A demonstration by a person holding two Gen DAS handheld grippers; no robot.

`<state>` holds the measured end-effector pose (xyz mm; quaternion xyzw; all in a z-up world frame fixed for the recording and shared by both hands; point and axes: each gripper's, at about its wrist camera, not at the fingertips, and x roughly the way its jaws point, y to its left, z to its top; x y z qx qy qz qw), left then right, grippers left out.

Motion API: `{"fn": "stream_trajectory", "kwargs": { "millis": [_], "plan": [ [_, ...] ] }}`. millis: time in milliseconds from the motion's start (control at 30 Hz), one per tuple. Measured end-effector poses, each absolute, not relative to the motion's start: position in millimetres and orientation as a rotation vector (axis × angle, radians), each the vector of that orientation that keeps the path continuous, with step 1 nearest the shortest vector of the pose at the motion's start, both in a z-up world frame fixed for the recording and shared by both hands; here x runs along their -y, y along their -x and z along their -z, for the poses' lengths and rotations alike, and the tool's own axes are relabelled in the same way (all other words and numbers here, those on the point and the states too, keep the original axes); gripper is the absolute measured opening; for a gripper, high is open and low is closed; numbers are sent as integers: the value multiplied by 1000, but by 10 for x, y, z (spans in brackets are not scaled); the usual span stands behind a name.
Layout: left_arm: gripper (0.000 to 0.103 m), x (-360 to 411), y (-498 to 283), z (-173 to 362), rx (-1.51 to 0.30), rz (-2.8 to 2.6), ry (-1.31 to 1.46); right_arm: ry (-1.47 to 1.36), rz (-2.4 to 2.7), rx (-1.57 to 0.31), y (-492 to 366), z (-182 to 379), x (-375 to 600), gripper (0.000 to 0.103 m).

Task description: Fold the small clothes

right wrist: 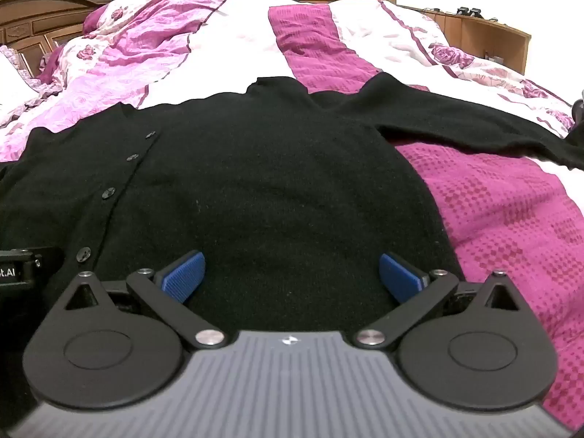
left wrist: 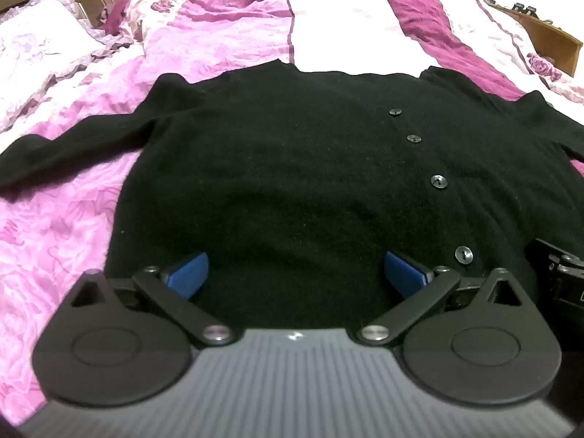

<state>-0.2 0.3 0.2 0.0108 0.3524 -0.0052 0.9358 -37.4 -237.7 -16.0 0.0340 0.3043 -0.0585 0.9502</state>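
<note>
Left wrist view puts our left gripper low over the hem side of a black cardigan that lies spread flat on the bed, front up, its row of buttons running away from us toward the neckline. The blue pads stand wide apart with only knit beneath them, nothing pinched. From the right wrist view our right gripper sits in the same posture beside it, jaws equally wide and empty over the cardigan, with the button placket to its left and one sleeve stretched out toward the right side of the bed. The other sleeve reaches toward the left side. The pink and white floral bedspread shows all around the garment, and the wooden headboard stands at the far left corner. We judge that folding has not begun: the garment is laid out and smoothed, both sleeves are extended, and no fold shows. The next move, as we read it, calls for each gripper to travel outward to a sleeve or shoulder edge, close on the fabric there, and carry it across the body. Thick dark knit hides its own edges, so we would need to pick up one layer cleanly and keep the placket from twisting.
</note>
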Motion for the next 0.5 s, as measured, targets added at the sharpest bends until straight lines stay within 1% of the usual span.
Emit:
{"fn": "stream_trajectory", "kwargs": {
  "millis": [500],
  "plan": [
    [103,0,1,-1,-719,7,-30,-66,120,-617,376,158,2367,103]
  ]
}}
